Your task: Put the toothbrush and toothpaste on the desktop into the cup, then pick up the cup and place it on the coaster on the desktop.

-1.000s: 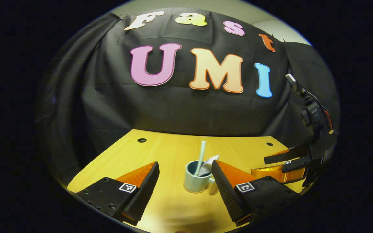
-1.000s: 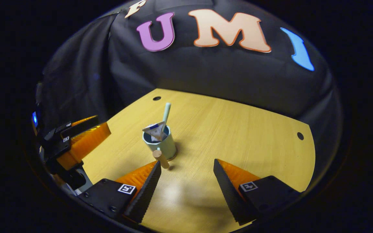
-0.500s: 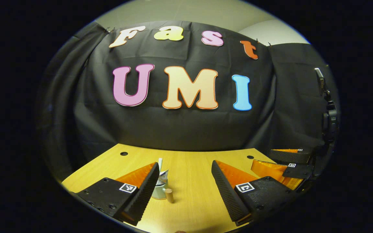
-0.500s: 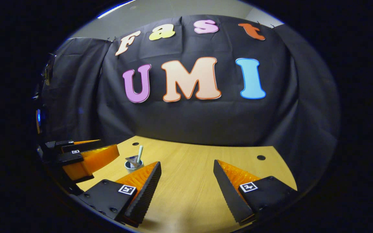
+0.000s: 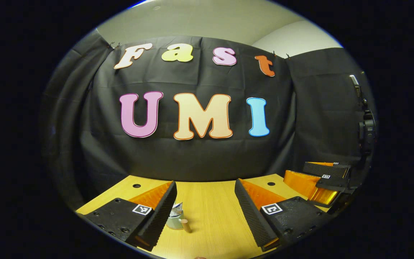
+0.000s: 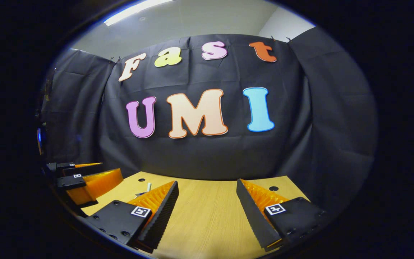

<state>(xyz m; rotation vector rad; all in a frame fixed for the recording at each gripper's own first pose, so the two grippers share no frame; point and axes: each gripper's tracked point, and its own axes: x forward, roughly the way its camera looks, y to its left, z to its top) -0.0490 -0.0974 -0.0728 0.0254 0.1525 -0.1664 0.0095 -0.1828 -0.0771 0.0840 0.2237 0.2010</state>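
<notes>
A pale green cup (image 5: 174,222) with a wooden handle (image 5: 185,225) stands on the yellow desktop (image 5: 210,219), half hidden behind my left gripper's left finger. The toothpaste tube's end (image 5: 177,208) sticks out of the cup. My left gripper (image 5: 205,192) is open and empty, with the cup beyond its left fingertip. In the right gripper view the toothbrush's top end (image 6: 148,186) peeks over that gripper's left finger. My right gripper (image 6: 207,189) is open and empty above the desktop (image 6: 207,219). The left gripper (image 6: 84,180) shows at the far left there, and the right gripper (image 5: 322,180) at the far right of the left gripper view.
The desktop has small round holes near its back corners (image 5: 136,186) (image 5: 271,183) (image 6: 274,188). The black cloth wall (image 5: 199,158) rises right behind the table's far edge. Bare wood lies between and ahead of both pairs of fingers.
Both grippers have drawn back from the cup and tilted upward. The cup has slid low and to the left in both views and looks smaller. Both stay open.
</notes>
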